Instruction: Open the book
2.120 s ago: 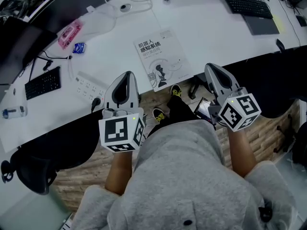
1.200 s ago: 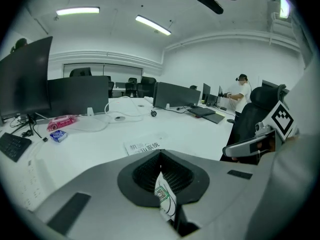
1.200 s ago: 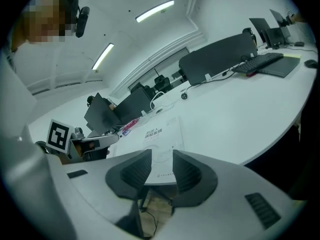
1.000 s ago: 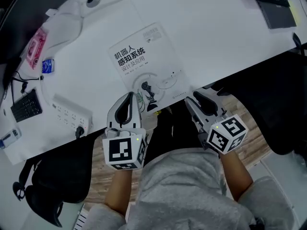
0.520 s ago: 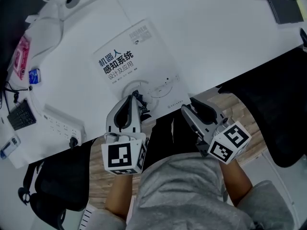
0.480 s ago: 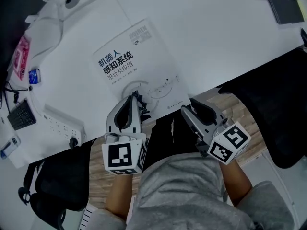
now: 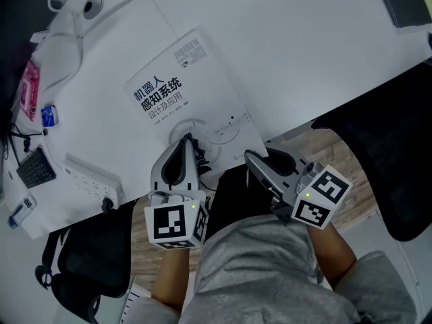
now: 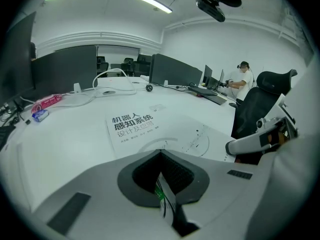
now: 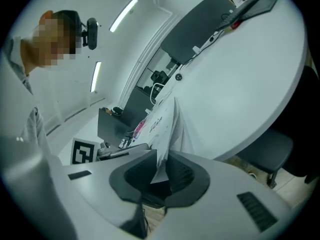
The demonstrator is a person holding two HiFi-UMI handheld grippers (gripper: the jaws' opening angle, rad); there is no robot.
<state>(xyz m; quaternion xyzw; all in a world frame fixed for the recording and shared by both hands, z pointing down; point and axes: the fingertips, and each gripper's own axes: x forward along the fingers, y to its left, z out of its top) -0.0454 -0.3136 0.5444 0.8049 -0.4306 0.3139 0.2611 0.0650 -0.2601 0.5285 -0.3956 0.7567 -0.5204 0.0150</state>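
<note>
The book (image 7: pixel 182 100) lies shut on the white desk (image 7: pixel 304 52), a white cover with dark title print, its near edge at the desk's front. It also shows as the book (image 8: pixel 145 129) ahead of my left gripper (image 8: pixel 160 152), whose tips meet. That left gripper (image 7: pixel 182 142) sits over the book's near edge. My right gripper (image 7: pixel 249 158) is at the book's near right corner. Its jaws have just been closing, and the cover's corner (image 9: pixel 167 124) stands between them, lifted off the desk. The right gripper (image 9: pixel 162 156) pinches that sheet.
A white power strip (image 7: pixel 91 181), a black keyboard (image 7: pixel 35 169) and a pink packet (image 7: pixel 28 90) lie left of the book. Cables and a round white device (image 7: pixel 88 7) are at the far left. Black chairs (image 7: pixel 385 160) stand by the desk's front edge. Monitors (image 8: pixel 65 69) line the back.
My right gripper has rolled and slid left onto the book's corner, and its jaws have narrowed round the cover. The left gripper has sunk to the book's near edge.
</note>
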